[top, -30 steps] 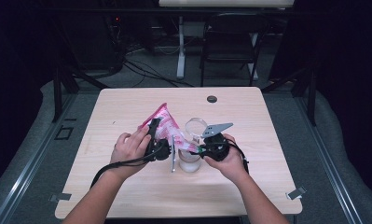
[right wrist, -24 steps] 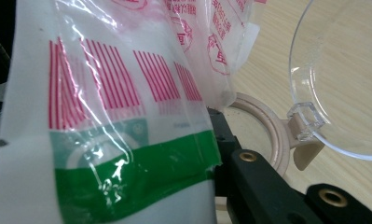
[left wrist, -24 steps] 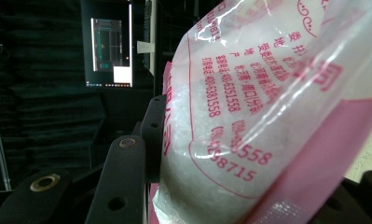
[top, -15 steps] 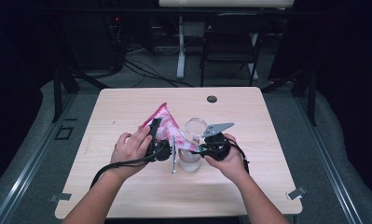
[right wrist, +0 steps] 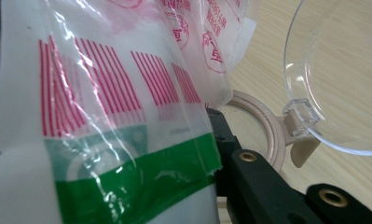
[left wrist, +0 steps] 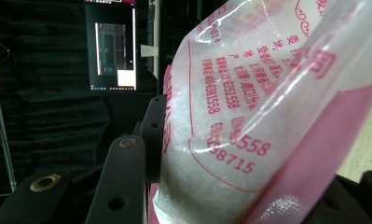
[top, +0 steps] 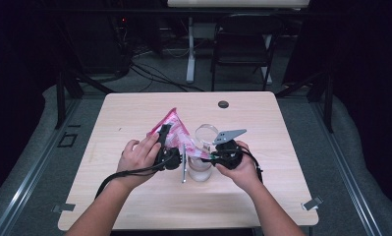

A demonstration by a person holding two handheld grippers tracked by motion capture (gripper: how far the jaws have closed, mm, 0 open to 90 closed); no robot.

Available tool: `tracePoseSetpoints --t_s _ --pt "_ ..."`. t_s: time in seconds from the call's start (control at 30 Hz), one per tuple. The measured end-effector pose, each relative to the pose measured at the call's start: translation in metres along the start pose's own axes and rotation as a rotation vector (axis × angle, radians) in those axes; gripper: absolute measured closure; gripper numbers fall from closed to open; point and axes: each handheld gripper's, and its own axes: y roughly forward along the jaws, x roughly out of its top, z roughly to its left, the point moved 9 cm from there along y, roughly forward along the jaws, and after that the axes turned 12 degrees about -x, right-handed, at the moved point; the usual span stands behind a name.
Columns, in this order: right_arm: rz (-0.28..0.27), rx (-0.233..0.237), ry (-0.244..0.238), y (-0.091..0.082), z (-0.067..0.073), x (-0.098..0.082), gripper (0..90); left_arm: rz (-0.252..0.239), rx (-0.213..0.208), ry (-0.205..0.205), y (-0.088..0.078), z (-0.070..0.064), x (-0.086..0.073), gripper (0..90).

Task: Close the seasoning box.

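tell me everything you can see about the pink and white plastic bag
The bag is a soft, glossy plastic pouch printed in pink with characters and digits, plus a red barcode and a green band. White granular contents show through. It is held tilted above the table, pinched between the left gripper and the right gripper, one end over the open clear jar.

The bag (left wrist: pixel 267 107) is thin glossy plastic film, crinkled, printed in pink, with a green band in the right gripper view. The jar (top: pixel 201 169) looks like clear smooth plastic; its hinged lid (right wrist: pixel 347 70) is transparent, its rim (right wrist: pixel 263 126) matt beige. The table (top: pixel 292 123) has a pale matt wood-look top. The grippers' jaws are matt black.
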Motion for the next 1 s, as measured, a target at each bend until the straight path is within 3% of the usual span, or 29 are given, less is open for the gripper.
tracePoseSetpoints --t_s 1.0 --pt "0.003 -0.001 0.002 0.0008 -0.0012 -0.0011 90.0 -0.003 0.010 0.020 -0.0036 0.0011 0.0034 62.5"
